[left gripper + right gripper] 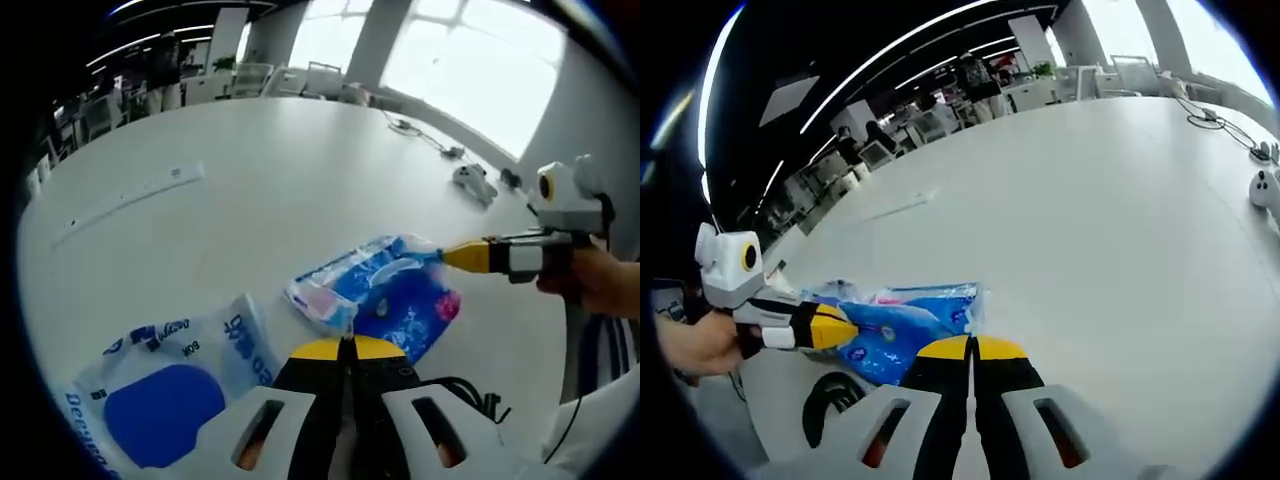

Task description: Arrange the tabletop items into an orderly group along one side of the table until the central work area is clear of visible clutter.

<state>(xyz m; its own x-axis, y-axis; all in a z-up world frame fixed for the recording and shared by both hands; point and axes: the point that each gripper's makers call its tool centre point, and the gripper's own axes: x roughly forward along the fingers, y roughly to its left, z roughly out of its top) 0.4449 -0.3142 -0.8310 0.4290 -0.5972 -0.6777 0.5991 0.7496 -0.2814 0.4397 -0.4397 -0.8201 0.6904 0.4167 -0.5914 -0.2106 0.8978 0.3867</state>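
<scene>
Left hand-held gripper (345, 345): jaws closed, pinching the near corner of the blue wet-wipes pack (385, 295). Right hand-held gripper (970, 345): jaws pressed together, gripping the pack's far edge. White-and-blue pouch (165, 385) lies beside it on the white worktop (260, 190).

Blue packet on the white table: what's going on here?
A person is working the blue plastic packet on the big white table with two handheld grippers. The left gripper has its jaws shut on the packet's near edge; the right gripper has its yellow tip at the far end. A white-and-blue wipes pack lies beside it, untouched.
</scene>
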